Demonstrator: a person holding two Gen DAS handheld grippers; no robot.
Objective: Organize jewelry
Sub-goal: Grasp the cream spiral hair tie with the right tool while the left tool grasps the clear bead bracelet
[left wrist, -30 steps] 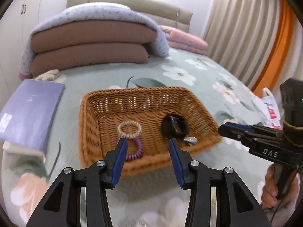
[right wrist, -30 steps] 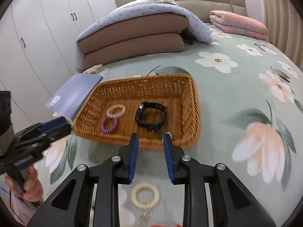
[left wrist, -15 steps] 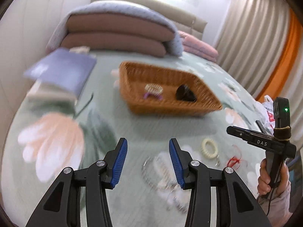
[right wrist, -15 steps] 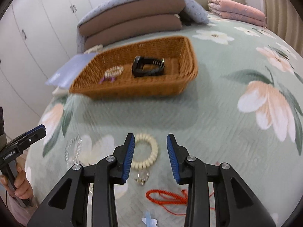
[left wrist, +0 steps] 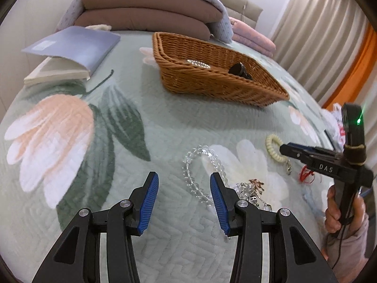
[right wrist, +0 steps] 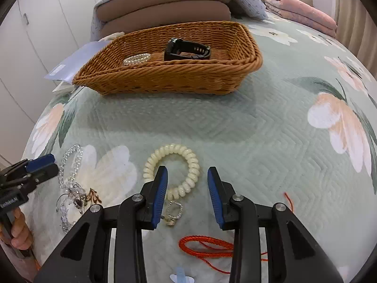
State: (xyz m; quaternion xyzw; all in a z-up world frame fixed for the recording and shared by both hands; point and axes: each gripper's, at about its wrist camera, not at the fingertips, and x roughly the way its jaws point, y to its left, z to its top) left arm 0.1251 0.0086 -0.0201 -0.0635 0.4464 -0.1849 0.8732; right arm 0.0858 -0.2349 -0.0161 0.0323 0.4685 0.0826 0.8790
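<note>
A bedroom: a bed (right wrist: 271, 127) under a green quilted spread with printed flowers carries everything, with folded brown bedding (right wrist: 165, 2) stacked at its head and a blue book (left wrist: 77, 44) lying to one side. The wicker basket (right wrist: 179, 80) sits mid-bed as the collecting place, already holding a black watch (right wrist: 186, 50) and a clear bead bracelet (right wrist: 137, 58). The loose pieces lie nearer the foot, well apart from the basket, so each must be carried over.

The left gripper (left wrist: 182, 194) hovers low with its jaws wide apart and nothing between them, lined up on the clear crystal bracelet (left wrist: 202, 172), whose near arc lies just ahead of the right-hand pad; it looks set to close on that strand. The right gripper (right wrist: 187, 188) is likewise spread and empty, straddling the lower side of the cream coil bracelet (right wrist: 174, 167), with its small silver charm (right wrist: 174, 212) just below.

Beside the crystal bracelet lies a tangle of silver chain (right wrist: 70, 200). An orange cord (right wrist: 207, 247) lies near the right gripper's base, waiting its turn.
</note>
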